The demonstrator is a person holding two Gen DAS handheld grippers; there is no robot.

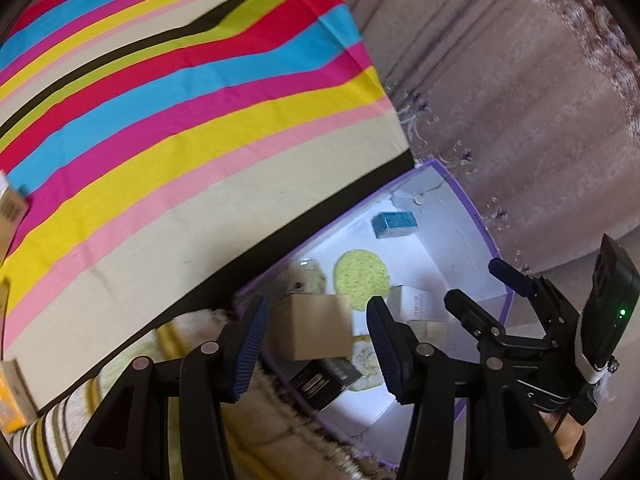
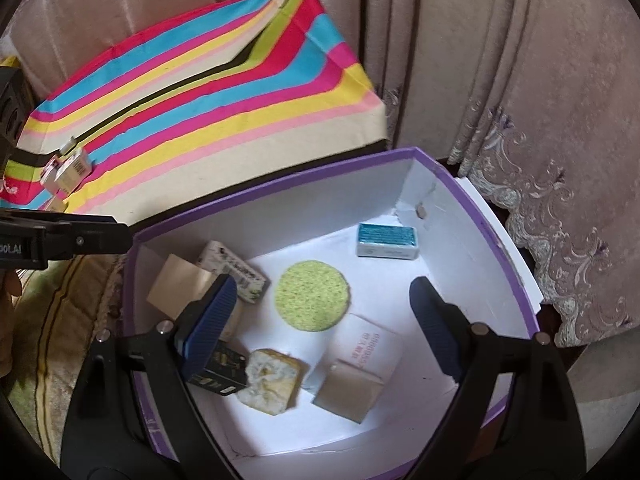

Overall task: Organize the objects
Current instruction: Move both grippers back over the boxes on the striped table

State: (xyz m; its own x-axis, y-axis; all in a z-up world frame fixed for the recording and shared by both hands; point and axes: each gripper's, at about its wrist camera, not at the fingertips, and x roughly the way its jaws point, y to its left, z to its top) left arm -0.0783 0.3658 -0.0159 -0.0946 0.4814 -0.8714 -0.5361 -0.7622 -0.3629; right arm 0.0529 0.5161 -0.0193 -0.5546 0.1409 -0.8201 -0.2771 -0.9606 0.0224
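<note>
A purple-rimmed white box [image 2: 280,184] holds several objects: a teal box [image 2: 387,241], a round green sponge [image 2: 314,296], a yellow sponge [image 2: 272,376], a black box [image 2: 222,372], a brown cardboard box [image 2: 176,284] and small white boxes [image 2: 366,344]. My right gripper [image 2: 328,320] is open and empty above the box. My left gripper [image 1: 316,340] is open over the box's [image 1: 464,192] left end, with the brown cardboard box [image 1: 316,328] between and below its fingers. The right gripper [image 1: 504,312] shows in the left wrist view.
A table with a striped cloth [image 1: 180,120] lies left of the box, with small cartons at its left edge [image 2: 72,172]. Pink curtains [image 2: 520,80] hang behind. A striped fuzzy blanket [image 1: 80,412] lies under the box's near side.
</note>
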